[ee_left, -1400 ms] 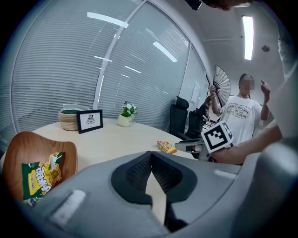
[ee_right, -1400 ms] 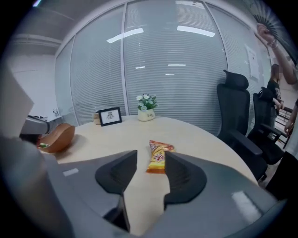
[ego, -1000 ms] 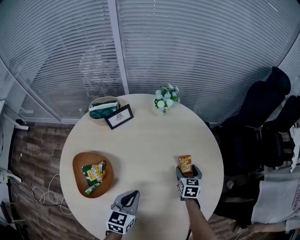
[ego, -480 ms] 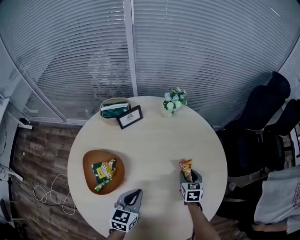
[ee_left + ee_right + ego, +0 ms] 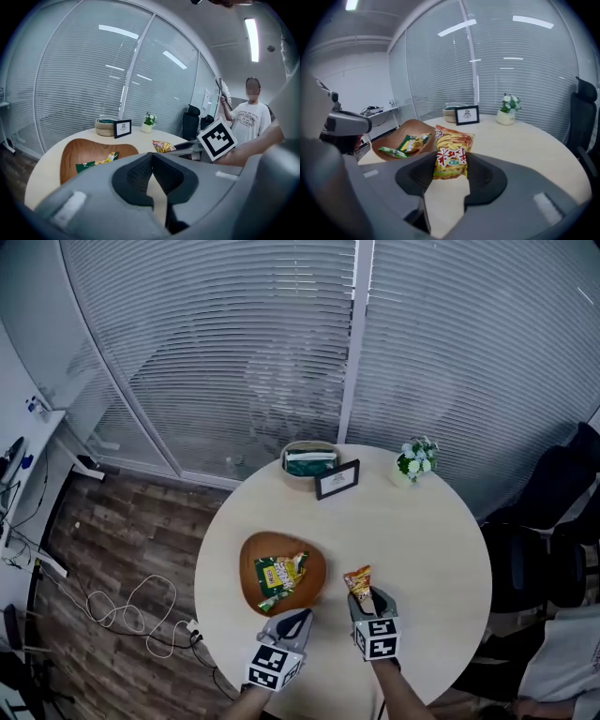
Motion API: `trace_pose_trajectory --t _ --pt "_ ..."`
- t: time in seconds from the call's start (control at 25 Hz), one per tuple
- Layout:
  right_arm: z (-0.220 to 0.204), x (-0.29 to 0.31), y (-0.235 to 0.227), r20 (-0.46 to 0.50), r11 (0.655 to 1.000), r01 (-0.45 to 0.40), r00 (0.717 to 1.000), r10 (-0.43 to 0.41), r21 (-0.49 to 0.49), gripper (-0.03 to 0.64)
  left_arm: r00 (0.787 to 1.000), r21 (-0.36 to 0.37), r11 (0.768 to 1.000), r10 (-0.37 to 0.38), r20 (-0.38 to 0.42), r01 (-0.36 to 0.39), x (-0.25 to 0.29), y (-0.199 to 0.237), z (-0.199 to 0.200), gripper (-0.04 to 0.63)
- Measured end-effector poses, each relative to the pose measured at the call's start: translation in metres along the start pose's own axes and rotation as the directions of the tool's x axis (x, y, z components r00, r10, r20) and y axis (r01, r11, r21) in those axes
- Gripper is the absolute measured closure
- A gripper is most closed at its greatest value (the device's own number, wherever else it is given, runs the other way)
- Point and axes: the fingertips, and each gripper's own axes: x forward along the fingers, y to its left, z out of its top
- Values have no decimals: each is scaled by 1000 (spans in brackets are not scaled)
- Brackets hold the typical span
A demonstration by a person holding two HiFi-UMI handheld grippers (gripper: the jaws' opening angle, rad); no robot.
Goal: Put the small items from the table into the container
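2 snack packets: 1 orange packet point(image 5: 356, 578) clamped in R gripper point(image 5: 368, 596), over table point(image 5: 431, 531), just beside the 1 wooden bowl point(image 5: 249, 568). 1 green packet point(image 5: 282, 571) lies in bowl. L gripper point(image 5: 300, 614): jaws together, nothing btw them.

woven basket point(image 5: 298, 480) | teal pack point(image 5: 309, 464) inside, perhaps tissues | framed picture point(image 5: 337, 478) upright just beside it | potted flowers point(image 5: 415, 461) farther right

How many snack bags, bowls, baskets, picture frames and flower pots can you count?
Snack bags: 2 (green bag, and orange bag in the right gripper)
Wooden bowl: 1
Woven basket: 1
Picture frame: 1
Flower pot: 1
Total: 6
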Motion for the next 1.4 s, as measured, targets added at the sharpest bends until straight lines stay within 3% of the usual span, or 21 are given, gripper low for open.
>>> trace_pose_trajectory --t 0.2,0.48,0.88,1.0,1.08,1.12,1.24,1.4 --pt "19 27 83 0 993 -93 996 93 -69 431 997 -39 996 79 14 -79 -41 56 -6 598" --pt "14 68 151 -78 972 -196 979 187 -130 425 989 -86 986 146 16 -144 -81 106 -23 598" --pt "14 66 166 -40 984 -179 983 179 8 376 989 -116 983 145 8 -143 -109 131 -39 598" --pt "21 45 161 11 989 -149 989 148 26 446 993 -107 987 121 16 -118 -99 130 -37 598" --pt "29 28 155 39 994 -109 993 109 -2 581 995 -96 991 99 21 -96 -90 127 -35 598" --pt "35 20 152 56 996 -88 994 89 -10 615 996 -89 992 86 22 -84 -85 125 -33 598" --pt "47 -5 142 112 998 -49 993 44 39 615 999 -62 997 48 23 -46 -74 116 -26 598" --pt "38 -28 130 90 989 -4 996 -10 147 615 1000 -33 999 0 18 1 -63 100 -19 598"
